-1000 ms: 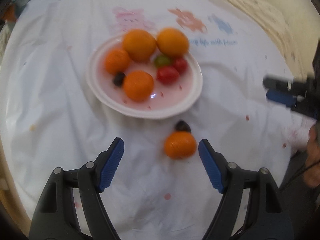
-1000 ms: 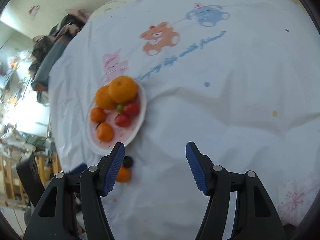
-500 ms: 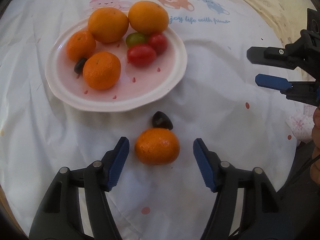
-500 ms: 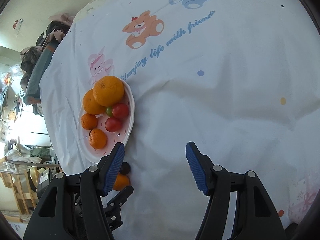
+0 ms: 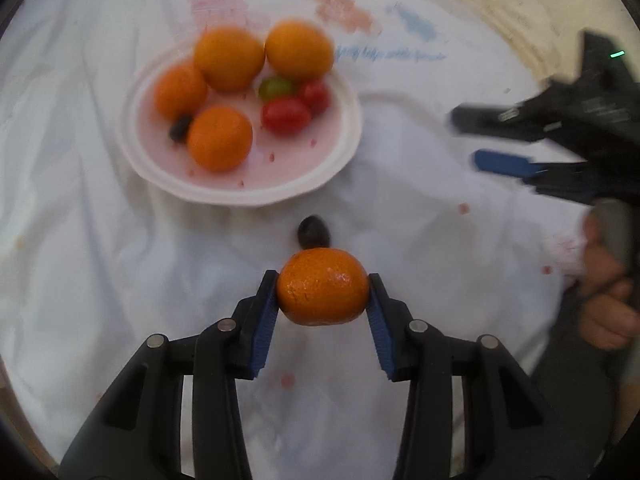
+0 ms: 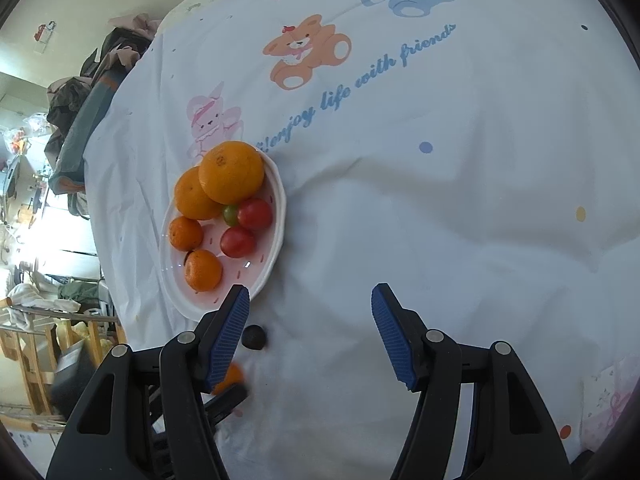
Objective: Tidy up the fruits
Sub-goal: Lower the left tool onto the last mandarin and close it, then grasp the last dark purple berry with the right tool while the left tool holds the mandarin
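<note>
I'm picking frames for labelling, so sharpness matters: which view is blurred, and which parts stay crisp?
Left wrist view: plate and cloth print smeared by motion blur; only the mandarin between the closing left gripper looks sharp. Right wrist view: crisp throughout, with bright window glare at its left edge.

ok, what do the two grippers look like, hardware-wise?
Both match: black plastic scissor-style frames with silver pivot pins, and fingers tipped with ribbed blue pads. Left gripper; right gripper. In the left wrist view the right gripper's black body shows a small green light. No sleeves or cables are clearly visible.
</note>
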A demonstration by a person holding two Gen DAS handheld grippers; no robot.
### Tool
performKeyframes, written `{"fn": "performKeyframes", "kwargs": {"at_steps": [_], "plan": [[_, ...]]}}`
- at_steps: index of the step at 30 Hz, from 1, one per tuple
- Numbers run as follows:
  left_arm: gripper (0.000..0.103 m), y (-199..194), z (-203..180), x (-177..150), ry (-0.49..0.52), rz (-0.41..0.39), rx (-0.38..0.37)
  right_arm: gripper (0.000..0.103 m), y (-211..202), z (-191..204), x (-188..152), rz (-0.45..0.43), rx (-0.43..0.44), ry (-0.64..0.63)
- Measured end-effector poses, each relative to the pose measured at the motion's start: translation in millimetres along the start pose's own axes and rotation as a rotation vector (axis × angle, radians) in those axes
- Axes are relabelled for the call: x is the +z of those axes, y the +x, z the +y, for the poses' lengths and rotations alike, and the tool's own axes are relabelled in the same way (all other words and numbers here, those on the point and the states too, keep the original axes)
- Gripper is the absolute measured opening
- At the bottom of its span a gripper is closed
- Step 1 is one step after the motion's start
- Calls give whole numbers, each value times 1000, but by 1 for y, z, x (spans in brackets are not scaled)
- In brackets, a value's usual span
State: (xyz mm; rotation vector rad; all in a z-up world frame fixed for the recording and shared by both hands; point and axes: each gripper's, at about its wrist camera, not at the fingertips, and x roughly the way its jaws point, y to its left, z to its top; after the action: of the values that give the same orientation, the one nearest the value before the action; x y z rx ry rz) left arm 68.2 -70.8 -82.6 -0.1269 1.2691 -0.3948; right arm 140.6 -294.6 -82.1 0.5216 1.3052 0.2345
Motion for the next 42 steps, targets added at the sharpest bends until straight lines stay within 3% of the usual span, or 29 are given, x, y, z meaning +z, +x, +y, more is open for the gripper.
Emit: {"fn": "performKeyframes", "kwargs": {"at_steps": [5, 9, 17, 22, 27, 36, 37, 39, 42], "plan": [[38, -68, -11, -5, 95, -172, -32, 66, -5, 6, -5, -4, 21, -19], [38, -93, -6, -4, 121, -237, 64, 66, -8, 11, -12, 0, 33, -40], [38, -83, 52, -2, -98, -199, 167, 66, 11, 25, -22, 46, 2, -113], [38, -77, 71, -1, -156, -194, 242, 66, 41, 36, -28, 118, -3, -157], [39, -73, 75, 3, -187, -182, 256, 66, 76, 55, -36, 203, -16, -242], [39, -70, 70, 6, -176, -165, 267, 60, 101, 86, -56, 176, -130, -442], [39, -69, 70, 6, -175, -160, 264, 58, 103, 90, -59, 168, -149, -466], [39, -68, 69, 6, -178, -156, 259, 42, 108, 98, -65, 144, -196, -523], [39, -66, 70, 7, -179, -152, 260, 30, 111, 102, -68, 122, -230, -565]]}}
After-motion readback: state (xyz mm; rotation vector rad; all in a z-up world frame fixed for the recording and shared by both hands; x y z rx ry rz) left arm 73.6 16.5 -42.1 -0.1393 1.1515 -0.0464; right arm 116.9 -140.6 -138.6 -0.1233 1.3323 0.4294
